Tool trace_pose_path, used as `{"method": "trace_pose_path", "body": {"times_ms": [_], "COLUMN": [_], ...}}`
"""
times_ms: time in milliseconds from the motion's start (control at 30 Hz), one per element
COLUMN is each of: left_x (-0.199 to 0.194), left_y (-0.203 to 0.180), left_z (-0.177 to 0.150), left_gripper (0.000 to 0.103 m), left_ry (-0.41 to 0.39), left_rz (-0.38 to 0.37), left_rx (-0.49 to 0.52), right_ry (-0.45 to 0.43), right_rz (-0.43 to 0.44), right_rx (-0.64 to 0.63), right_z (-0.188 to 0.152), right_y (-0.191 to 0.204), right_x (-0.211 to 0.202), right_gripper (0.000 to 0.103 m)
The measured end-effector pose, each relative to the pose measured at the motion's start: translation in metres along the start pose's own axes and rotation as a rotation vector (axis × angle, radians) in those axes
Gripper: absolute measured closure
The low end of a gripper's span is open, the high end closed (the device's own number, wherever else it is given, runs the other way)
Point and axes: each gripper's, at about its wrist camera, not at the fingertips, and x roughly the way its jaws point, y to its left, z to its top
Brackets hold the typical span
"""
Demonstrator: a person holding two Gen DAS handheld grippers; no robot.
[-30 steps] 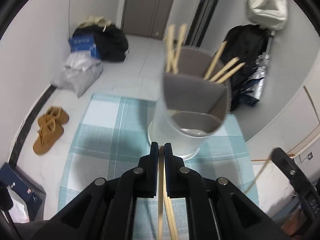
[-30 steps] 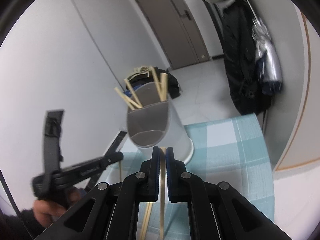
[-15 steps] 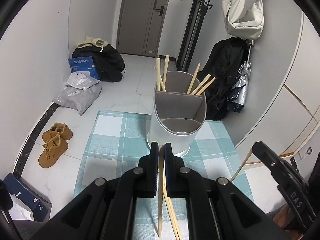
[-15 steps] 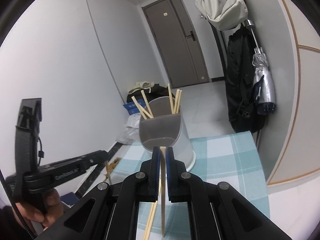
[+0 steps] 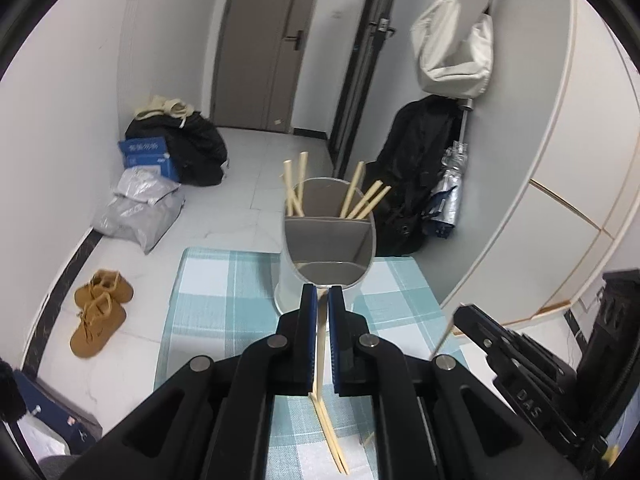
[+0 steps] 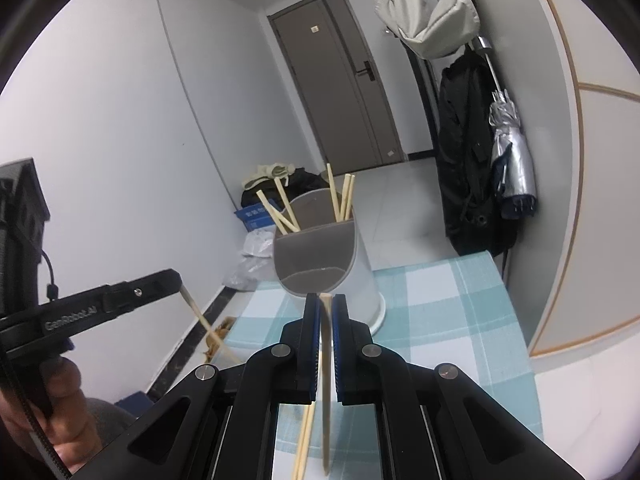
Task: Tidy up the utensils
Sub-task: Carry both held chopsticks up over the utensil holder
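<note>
My left gripper [image 5: 322, 300] is clamped on one chopstick [image 5: 320, 356], and my right gripper [image 6: 325, 304] is clamped on another chopstick [image 6: 326, 380]. The holder [image 5: 326, 248] stands on the far part of the cloth [image 5: 216, 288], with more sticks in its far compartments. I judge the sticks light, stiff and smooth, so they may swing; a hold near the middle is safer.

The chopsticks [image 5: 320, 360] look like pale, bare wood with a matt finish. The utensil holder [image 5: 328, 252] seems smooth plastic, white outside with matt grey dividers. A woven-looking checked cloth [image 5: 224, 300] in teal and white covers the counter. Each gripper [image 6: 325, 312] is matt black plastic with small shiny metal pins, its jaws lined with blue ribbed pads. The floor [image 5: 248, 184] is glossy pale tile.
</note>
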Motion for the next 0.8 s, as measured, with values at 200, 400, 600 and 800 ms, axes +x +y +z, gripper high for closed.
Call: {"method": "trace_pose_path", "body": {"times_ms": [200, 400, 600, 800], "left_x": [-0.005, -0.008, -0.009, -0.014], "left_y": [-0.006, -0.013, -0.023, -0.029], "left_z": [0.006, 0.018, 0.033, 0.054], "left_gripper": [0.101, 0.101, 0.101, 0.101], "left_ry": [0.003, 0.005, 0.003, -0.064], "left_rz": [-0.028, -0.057, -0.074, -0.104], "left_rx": [0.015, 0.020, 0.031, 0.026], "right_ry": [-0.033, -0.052, -0.085, -0.133], "right_rz": [0.003, 0.006, 0.017, 0.039], "right_rx": [0.006, 0.012, -0.007, -0.044], "right_z": [0.012, 0.026, 0.051, 0.088], "right_y": [-0.003, -0.007, -0.009, -0.004], "right_x": [-0.006, -0.006, -0.011, -0.015], "right_gripper": [0.098, 0.098, 0.098, 0.098]}}
